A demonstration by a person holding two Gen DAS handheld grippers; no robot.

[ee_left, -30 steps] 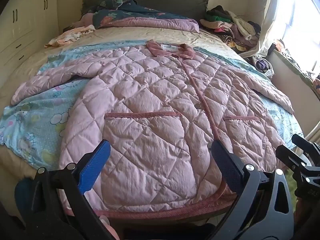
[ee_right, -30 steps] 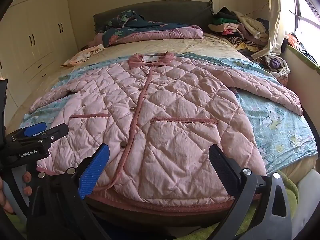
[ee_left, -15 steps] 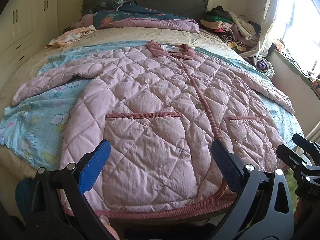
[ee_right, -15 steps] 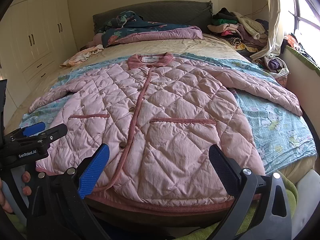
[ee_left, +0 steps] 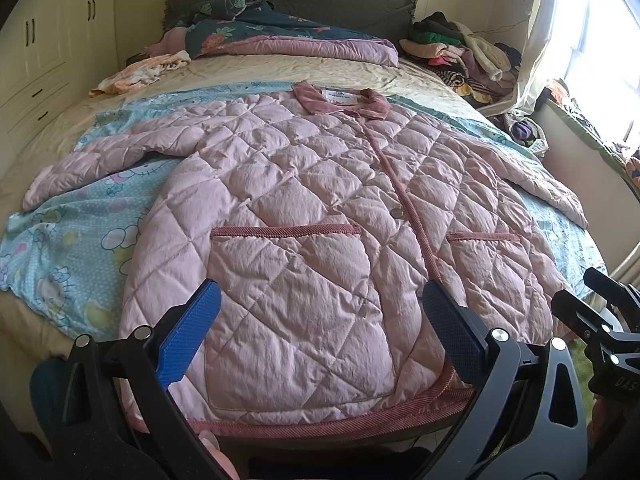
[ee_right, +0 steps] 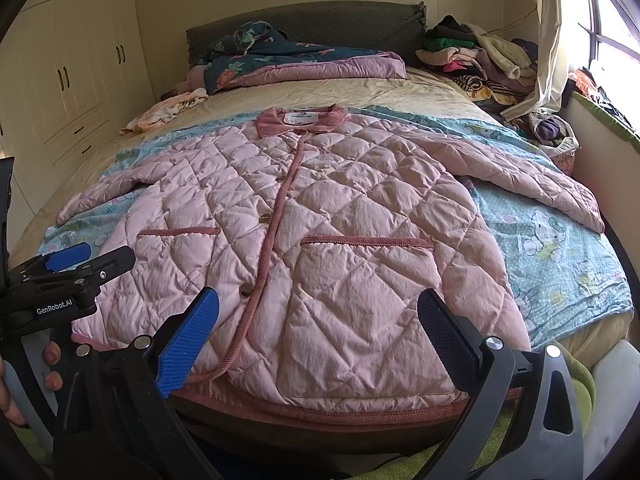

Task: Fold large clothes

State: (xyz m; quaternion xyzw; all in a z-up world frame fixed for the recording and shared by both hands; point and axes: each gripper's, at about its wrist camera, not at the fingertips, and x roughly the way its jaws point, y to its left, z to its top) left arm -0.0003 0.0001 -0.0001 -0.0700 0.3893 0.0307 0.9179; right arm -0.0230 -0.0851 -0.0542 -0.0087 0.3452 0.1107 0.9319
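Nearest to the viewer, the left gripper [ee_left: 318,336] and the right gripper [ee_right: 316,338] are hovering side by side at the foot of the bed, each with its blue-padded fingers spread wide and holding nothing. A person's fingertips [ee_right: 52,368] are curling around the left gripper's handle.

Just beyond the fingers, the large pink quilted jacket with darker pink corded trim [ee_left: 320,208] is lying flat and face up, buttoned, its hem [ee_left: 320,426] hanging slightly over the near edge of the bed. Two trimmed patch pockets are sitting above the hem. The sleeves are spreading outward, the left sleeve [ee_left: 100,160] and the right sleeve [ee_right: 532,178] both resting on a light blue cartoon-print sheet [ee_right: 560,256].

The step in hand appears to be the first fold. To do it well, each gripper should probably be pinching a sleeve or a side edge through the full padded thickness, then be carrying it across toward the button line, keeping the hem straight so the bulky quilting is not bunching.

Farther off, the dusty-rose collar [ee_right: 300,118] is pointing toward a folded floral quilt [ee_right: 280,60] and a heap of mixed clothes [ee_right: 480,56] by the grey headboard.

Compared with a second ago, almost nothing is differing: both grippers are staying open and the jacket is lying unmoved, with only a slight shift of view.
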